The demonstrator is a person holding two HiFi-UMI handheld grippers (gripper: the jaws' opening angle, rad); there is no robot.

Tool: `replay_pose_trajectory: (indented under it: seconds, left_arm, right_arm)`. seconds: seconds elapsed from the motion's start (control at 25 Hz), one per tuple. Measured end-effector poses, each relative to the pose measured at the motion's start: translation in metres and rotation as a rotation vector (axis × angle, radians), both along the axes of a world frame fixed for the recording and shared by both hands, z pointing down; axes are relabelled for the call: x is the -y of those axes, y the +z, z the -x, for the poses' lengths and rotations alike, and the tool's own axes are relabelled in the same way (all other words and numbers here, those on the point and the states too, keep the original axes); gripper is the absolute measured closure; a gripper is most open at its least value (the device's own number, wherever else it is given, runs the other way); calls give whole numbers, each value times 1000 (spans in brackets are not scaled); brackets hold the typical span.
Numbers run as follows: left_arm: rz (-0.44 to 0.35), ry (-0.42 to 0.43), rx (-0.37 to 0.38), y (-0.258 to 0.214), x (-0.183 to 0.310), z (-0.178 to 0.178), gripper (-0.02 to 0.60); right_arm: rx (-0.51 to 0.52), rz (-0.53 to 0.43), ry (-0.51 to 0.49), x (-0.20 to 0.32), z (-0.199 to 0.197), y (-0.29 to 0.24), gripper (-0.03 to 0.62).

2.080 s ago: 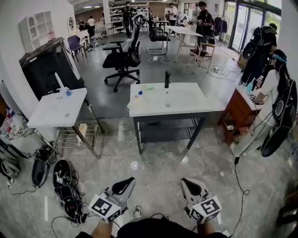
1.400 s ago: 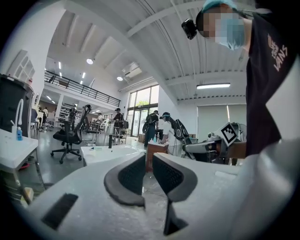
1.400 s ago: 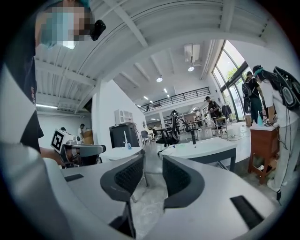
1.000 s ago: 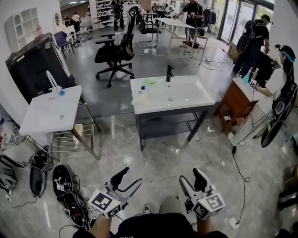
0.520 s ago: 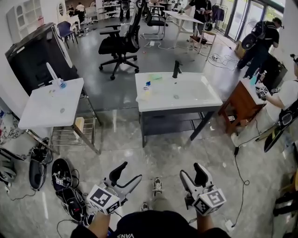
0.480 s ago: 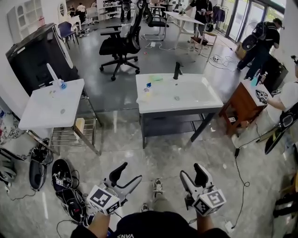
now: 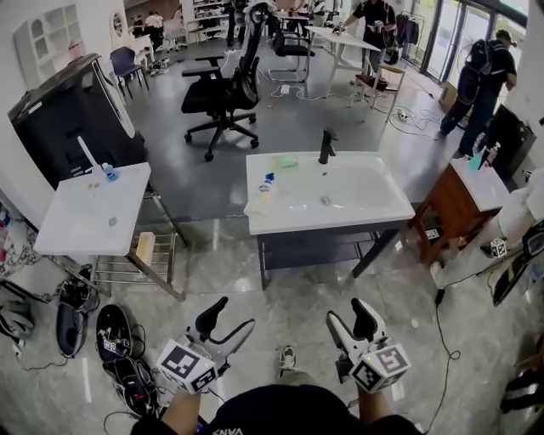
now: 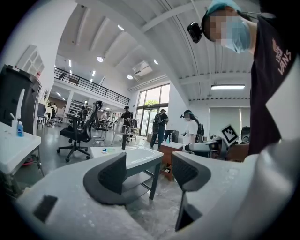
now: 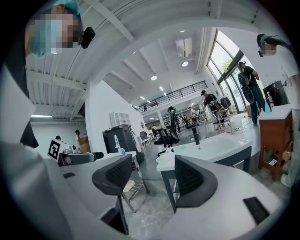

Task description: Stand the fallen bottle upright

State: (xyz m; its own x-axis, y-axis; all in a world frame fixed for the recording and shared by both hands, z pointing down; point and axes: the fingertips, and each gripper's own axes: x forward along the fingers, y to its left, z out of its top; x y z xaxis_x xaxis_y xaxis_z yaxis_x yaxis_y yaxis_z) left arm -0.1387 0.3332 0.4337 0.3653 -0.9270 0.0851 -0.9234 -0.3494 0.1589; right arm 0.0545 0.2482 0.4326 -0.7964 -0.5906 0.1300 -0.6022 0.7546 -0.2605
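Nearer now: sink counter [image 7: 293, 212], bottle [image 7: 260, 199] lying (small, details unclear).

Dressed in a black top [image 7: 272, 412] with white lettering on the sleeve, well behind both tools. Capped in teal [image 8: 225, 5], with a small black head camera [image 8: 194, 32] alongside. Shod in a grey sneaker [image 7: 286, 360]. Left tool [image 7: 234, 313] and right tool [image 7: 348, 312] alike: pale grey moulded shells, dark ribbed pads [image 8: 112, 173], and a black-and-white marker cube [image 7: 185, 365] at the rear.
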Motion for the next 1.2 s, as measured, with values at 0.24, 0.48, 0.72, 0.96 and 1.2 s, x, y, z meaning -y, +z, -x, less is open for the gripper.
replay_pose_trajectory:
  seconds: [0.24, 0.48, 0.72, 0.96, 1.2]
  left_arm:
    - [-1, -30, 2, 1, 58, -2, 287]
    - [-2, -55, 13, 3, 107, -6, 288]
    - [39, -69, 18, 13, 133, -6, 288]
    - [57, -78, 20, 20, 165, 10, 288]
    - [65, -32, -1, 30, 217, 31, 288]
  right_arm:
    - [-8, -4, -33, 62, 0, 2, 322]
    - [-22, -10, -74, 111, 2, 4, 322]
    - [-15, 0, -105, 142, 5, 10, 322]
    - [-28, 34, -103, 171, 15, 22, 322]
    - [-37, 31, -63, 205, 36, 23, 322]
